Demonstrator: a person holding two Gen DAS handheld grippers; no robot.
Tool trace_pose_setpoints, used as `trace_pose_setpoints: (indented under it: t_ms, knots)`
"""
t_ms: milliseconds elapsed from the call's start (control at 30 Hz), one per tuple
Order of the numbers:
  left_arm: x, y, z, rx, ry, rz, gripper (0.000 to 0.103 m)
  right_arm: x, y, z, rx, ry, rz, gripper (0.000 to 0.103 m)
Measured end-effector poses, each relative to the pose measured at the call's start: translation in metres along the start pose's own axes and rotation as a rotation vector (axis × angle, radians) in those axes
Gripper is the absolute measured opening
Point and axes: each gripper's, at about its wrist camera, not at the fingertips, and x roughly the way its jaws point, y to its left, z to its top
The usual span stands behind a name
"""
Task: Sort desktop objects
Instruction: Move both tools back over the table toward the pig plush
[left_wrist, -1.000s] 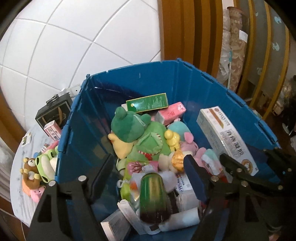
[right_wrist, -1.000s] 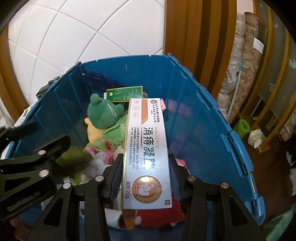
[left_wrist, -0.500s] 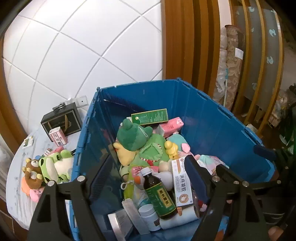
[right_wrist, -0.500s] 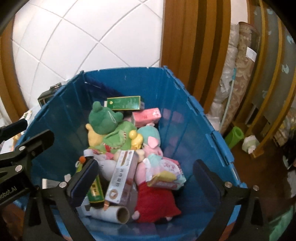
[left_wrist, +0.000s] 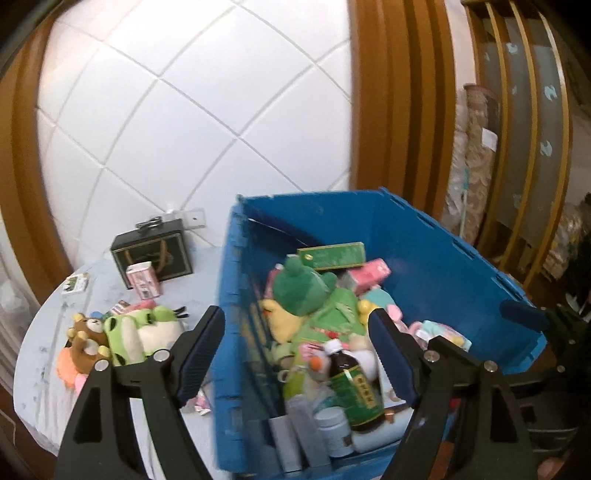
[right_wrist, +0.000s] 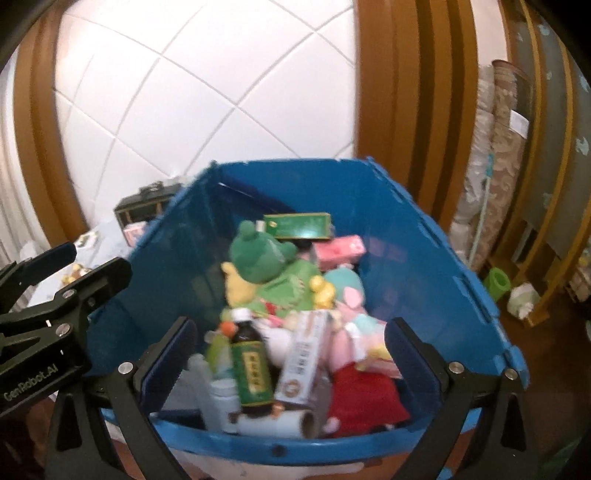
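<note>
Apparently full blue bin (right_wrist: 424, 273), plush toys (right_wrist: 266, 254), bottle (right_wrist: 251, 365), boxes (right_wrist: 303, 362)

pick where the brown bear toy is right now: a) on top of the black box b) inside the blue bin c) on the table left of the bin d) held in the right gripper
c: the brown bear toy lies on the table beside a light green frog toy, outside the left wall of the blue bin.
</note>
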Motion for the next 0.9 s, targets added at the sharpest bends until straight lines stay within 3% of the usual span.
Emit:
trace_pose_setpoints:
  t_ms: [133,300,533,733,900]
  knots:
    - [-0.013,0.046,-0.005,-0.055,-0.016,0.052,0.080,0.000,0.040,0.006,-0.039,-0.057,0.038,0.103]
    - [-0.026,0.115,-0.014,-0.113,-0.036,0.128,0.080,0.009,0.093,0.014,-0.066,-0.058,0.084,0.103]
    - [-0.029,0.230,-0.039,-0.137,-0.018,0.164,0.080,0.014,0.192,0.016,-0.092,-0.094,0.125,0.103]
    - [-0.009,0.332,-0.066,-0.131,0.071,0.209,0.080,0.035,0.282,0.020,-0.084,-0.072,0.145,0.103]
    - [0.023,0.403,-0.094,-0.166,0.175,0.225,0.080,0.079,0.325,0.004,-0.029,0.029,0.107,0.103]
